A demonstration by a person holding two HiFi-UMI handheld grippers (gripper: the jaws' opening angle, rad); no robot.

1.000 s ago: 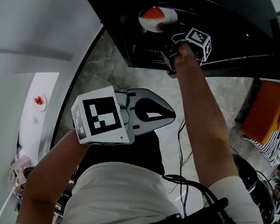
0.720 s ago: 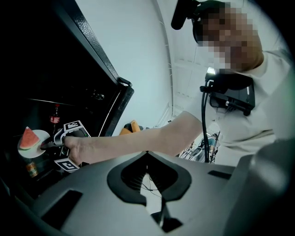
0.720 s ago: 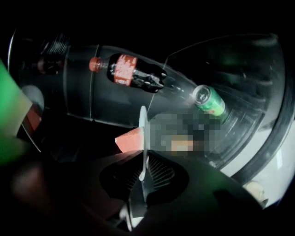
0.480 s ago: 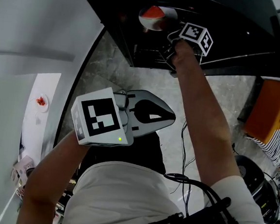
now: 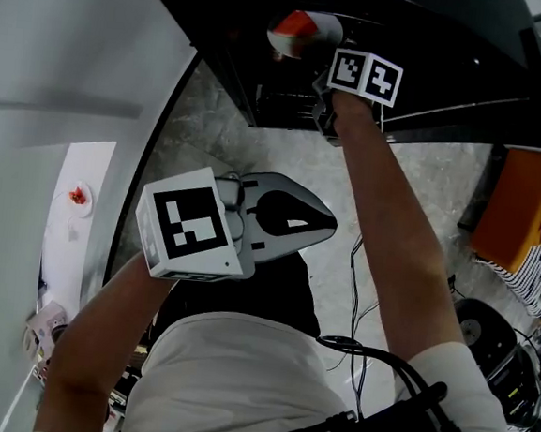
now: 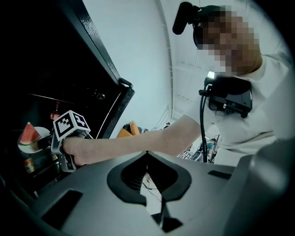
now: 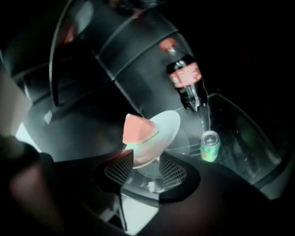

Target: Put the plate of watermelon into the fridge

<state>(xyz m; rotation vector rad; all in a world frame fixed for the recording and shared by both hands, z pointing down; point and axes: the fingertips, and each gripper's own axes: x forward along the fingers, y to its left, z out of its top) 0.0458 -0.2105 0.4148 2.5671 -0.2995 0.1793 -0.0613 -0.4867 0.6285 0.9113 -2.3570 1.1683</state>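
Delivering plate of watermelon (image 7: 168, 126) inside fridge (image 5: 455, 48).
With right gripper (image 7: 142, 160) jaws just opened astride its rim, left gripper (image 5: 331, 222) jaws shut, empty; only withdrawal remaining.

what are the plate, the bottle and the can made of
Plate: probably glazed white ceramic; smooth, glossy, could be melamine. Bottle: likely clear plastic, given its red screw cap and wrap label. Can: thin metal, with a shiny rimmed top.

Dark fridge shelf (image 7: 196, 138) bearing a white plate (image 7: 168, 126) with a watermelon wedge (image 7: 138, 129). A cola bottle (image 7: 186, 80) and a green can (image 7: 209, 145) stand beyond the plate; what they stand on is indistinct.
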